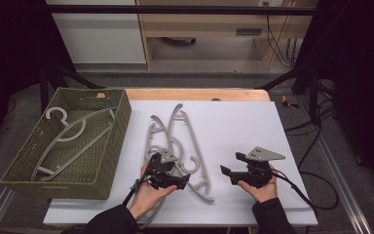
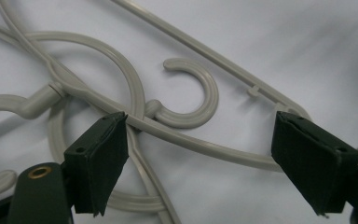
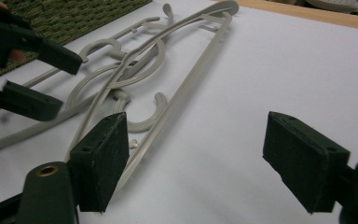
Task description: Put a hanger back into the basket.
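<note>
A loose pile of grey plastic hangers (image 1: 180, 126) lies crossed on the white tabletop (image 1: 243, 126). My left gripper (image 1: 184, 181) is low over the near end of the pile, jaws open. In the left gripper view (image 2: 200, 158) a hanger bar (image 2: 205, 145) runs across between the pads, and a hook (image 2: 200, 102) lies just beyond. My right gripper (image 1: 227, 174) stands open to the right of the pile, apart from it. The right gripper view (image 3: 196, 158) has bare table between its pads, with the hangers (image 3: 186, 88) and the left gripper (image 3: 51, 79) farther off.
A green woven basket (image 1: 112, 141) stands at the table's left with one grey hanger (image 1: 68, 131) inside. A wooden strip (image 1: 199, 94) edges the back of the table. Black cables (image 1: 311, 190) trail off to the right.
</note>
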`<move>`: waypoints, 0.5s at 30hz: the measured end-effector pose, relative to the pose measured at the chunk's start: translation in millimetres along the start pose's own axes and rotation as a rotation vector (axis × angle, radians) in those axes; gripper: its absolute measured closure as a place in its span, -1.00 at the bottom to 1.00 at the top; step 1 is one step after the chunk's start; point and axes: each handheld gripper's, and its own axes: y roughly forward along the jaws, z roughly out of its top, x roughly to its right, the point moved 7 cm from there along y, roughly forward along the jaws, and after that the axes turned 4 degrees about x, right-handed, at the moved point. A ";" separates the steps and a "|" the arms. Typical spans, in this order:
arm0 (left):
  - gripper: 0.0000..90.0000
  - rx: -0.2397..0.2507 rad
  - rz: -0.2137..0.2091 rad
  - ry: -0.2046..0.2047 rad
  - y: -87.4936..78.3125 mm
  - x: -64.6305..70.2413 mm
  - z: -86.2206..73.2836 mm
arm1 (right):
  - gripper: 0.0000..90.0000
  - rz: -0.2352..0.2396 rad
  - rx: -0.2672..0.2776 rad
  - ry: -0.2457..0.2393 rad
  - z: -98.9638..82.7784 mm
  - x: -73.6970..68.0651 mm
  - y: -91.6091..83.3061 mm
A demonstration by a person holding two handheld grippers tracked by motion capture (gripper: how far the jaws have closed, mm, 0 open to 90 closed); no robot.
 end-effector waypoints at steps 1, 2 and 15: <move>-0.56 0.000 0.000 0.000 0.0 0.0 0.0 | -0.54 0.000 0.000 0.000 0.0 0.0 0.0; -0.55 -0.012 0.003 -0.012 7.5 2.2 -2.9 | -0.57 0.001 0.011 0.007 1.2 0.5 -1.5; -0.35 -0.047 0.080 -0.031 22.3 4.5 -11.9 | -0.69 -0.021 0.041 0.018 4.6 8.1 -10.1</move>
